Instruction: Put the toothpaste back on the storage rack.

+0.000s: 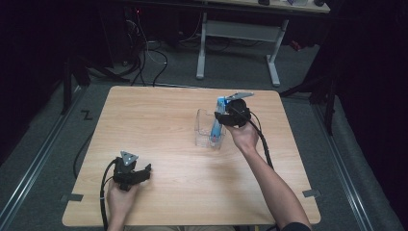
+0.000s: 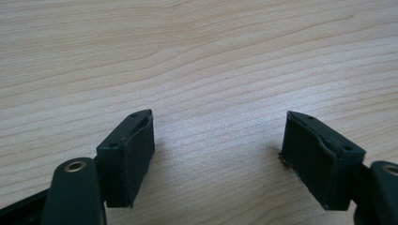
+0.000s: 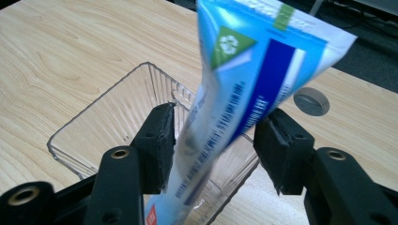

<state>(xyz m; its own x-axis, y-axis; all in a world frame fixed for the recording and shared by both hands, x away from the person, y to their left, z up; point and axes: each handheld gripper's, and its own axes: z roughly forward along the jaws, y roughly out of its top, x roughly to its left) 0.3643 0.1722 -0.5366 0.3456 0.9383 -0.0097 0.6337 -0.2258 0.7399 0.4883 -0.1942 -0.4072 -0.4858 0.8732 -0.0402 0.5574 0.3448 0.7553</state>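
**Toothpaste Tube Stands in Clear Bin as Your Right Jaws Part**

Your right gripper [image 1: 222,115] hangs over the clear plastic bin [image 1: 204,126] near the middle of the wooden table [image 1: 159,120], with a blue-and-white toothpaste tube [image 1: 217,122] standing nearly upright inside it. In the right gripper view the tube [image 3: 234,108] rises between the two black jaws, its lower end down in the bin [image 3: 108,117] and its flat crimped end tilted up and away toward the far edge of the table. The jaws stand well apart. The pad [image 3: 162,140] on the left of that view lies against or just beside the tube's edge; the pad on the right stands clear of it with a gap showing, so the tube leans there without being pinched. A green recycling mark and a dark blue stripe show on the tube's face. A round grey cap [image 3: 311,101] sits in the tabletop beyond the bin.

Your left gripper [image 1: 139,173] rests low over the near left part of the table, well apart from the bin. In the left gripper view its jaws spread wide over bare wood grain [image 2: 211,61], with nothing between the pads [image 2: 133,157].

From the high view, your right forearm [image 1: 274,187] reaches in from the bottom edge toward the bin, a black cable [image 1: 262,142] trailing beside it. Beyond the table, a white-legged desk [image 1: 240,33] stands on the grey floor.
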